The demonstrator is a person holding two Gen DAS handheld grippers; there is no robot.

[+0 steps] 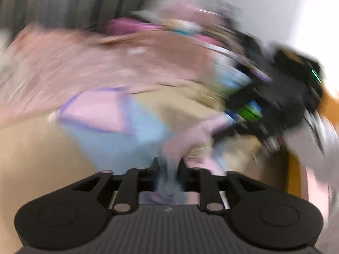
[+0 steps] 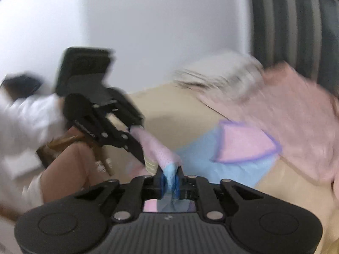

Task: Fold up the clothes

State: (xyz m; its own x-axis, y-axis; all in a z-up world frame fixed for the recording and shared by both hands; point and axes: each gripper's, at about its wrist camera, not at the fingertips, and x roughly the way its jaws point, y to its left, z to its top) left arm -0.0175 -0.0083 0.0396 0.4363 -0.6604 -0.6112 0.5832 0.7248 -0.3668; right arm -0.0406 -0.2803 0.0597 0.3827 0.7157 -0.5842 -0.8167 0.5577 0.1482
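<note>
Both hand-held grippers, left (image 1: 168, 167) and right (image 2: 170, 174), pinch one pink-and-blue garment (image 2: 228, 158) over the desk (image 2: 169, 110), stretching its edge taut, likely for folding.

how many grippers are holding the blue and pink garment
2: the right gripper grips its blue edge near the camera; the left gripper grips its pink end, up and to the left in the right wrist view.

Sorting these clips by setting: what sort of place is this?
Probably a room at home: clothes piled on a tan table, a plain white wall, and a grey striped curtain.
</note>
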